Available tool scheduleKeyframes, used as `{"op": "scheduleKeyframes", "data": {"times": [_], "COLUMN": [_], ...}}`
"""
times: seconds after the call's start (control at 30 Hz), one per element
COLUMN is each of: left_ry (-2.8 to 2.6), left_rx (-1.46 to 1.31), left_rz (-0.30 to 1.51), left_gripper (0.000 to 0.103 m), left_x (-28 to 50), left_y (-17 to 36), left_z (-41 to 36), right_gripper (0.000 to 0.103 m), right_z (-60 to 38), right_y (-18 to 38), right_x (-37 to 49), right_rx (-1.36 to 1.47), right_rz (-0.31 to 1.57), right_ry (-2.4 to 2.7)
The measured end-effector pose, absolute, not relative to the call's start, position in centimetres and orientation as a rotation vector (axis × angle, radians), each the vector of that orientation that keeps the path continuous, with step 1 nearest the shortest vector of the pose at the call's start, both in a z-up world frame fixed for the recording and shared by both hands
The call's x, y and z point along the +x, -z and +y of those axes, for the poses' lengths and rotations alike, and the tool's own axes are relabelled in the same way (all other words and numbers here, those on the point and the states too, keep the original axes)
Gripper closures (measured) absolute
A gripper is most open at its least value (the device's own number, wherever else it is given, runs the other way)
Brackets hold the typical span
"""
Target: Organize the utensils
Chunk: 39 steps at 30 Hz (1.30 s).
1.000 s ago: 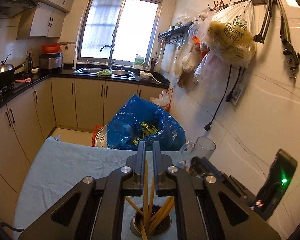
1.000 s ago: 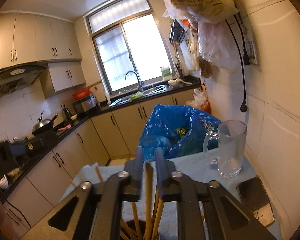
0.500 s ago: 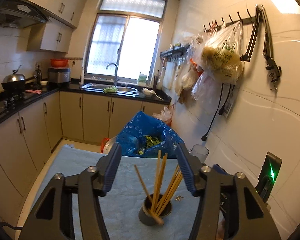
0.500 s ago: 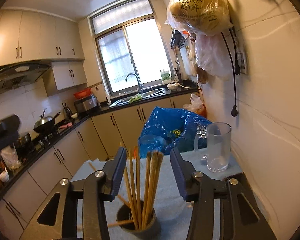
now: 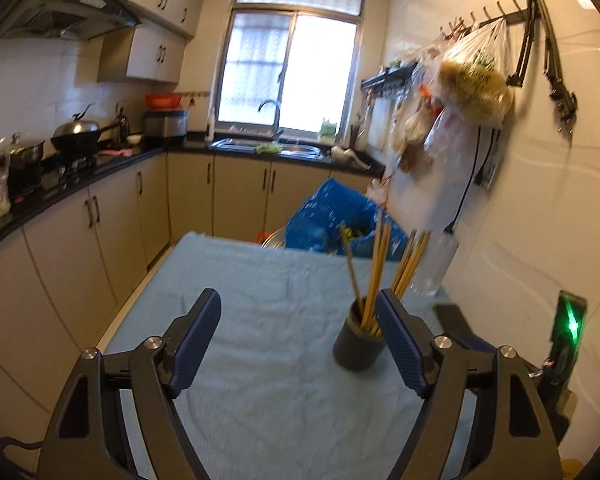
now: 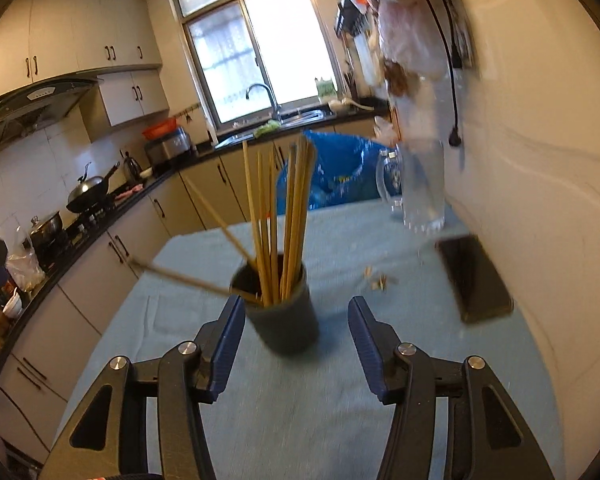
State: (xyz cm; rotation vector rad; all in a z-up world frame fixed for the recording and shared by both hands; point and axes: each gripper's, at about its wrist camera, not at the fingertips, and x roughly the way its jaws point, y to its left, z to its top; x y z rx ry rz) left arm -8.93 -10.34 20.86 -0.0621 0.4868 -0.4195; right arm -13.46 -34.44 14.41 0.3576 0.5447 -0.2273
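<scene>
— Starting on our left: why do we hold the left gripper (image 5: 300,344) so wide?

— Its fingers have just been spreading, and nothing sits between them, only the pale blue tablecloth (image 5: 260,380). We judge that we have let go of a chopstick, so there is nothing left to pinch.

— And the chopsticks (image 5: 376,268) themselves?

— They stand bundled in the dark round holder (image 5: 356,346) on the table, just beside the left gripper's right finger, which overlaps the holder's edge in that view. Most stand close to upright; in the right wrist view two lean out low to the left over the rim — likely because they dropped in loose.

— What about the right gripper (image 6: 296,334)?

— Its fingers are also parted, having just been opening, with less of a gap. The holder shows between and just beyond the tips, yet the pads do not press on it, so we grip nothing.

— Why is the holder in the middle of the cloth?

— We guess it sits where both hands reach it. Farther right, near the wall, stand the glass mug (image 6: 420,192) and a dark phone (image 6: 476,280) lying flat, clear of our work.

— Any stray chopsticks left?

— None that we see on the cloth; only small crumbs (image 6: 380,280) lie to the holder's right.
</scene>
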Motion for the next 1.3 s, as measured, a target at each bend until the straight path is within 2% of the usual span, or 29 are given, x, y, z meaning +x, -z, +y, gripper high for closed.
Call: {"op": "scheduleKeyframes", "data": {"times": [0.47,0.67,0.73,1.3], "left_ry": [0.303,0.298,0.304,0.334], "left_rx": [-0.018,0.057,0.066,0.073], "left_rz": [0.619,0.605,0.605,0.645], "left_gripper": [0.023,0.022,0.019,0.018], "left_x": [-11.8,-13.1,-13.4,-14.0], "left_y": [-14.7,-14.4,-14.4,-13.8], "left_z": [-8.6,-9.7,-9.9,-10.4], "right_gripper": [0.042,0.041,0.041,0.037], "right_z": [-32.2,-31.7,-31.7,-30.6], "right_y": [-12.9,-12.4,-12.3,-12.0], "right_x": [-17.8,-19.0,-19.4,-21.2], "right_rx": [0.398,0.406,0.408,0.357], "right_rz": [0.56,0.571,0.574,0.571], "right_ry": [0.267,0.283,0.293,0.339]}}
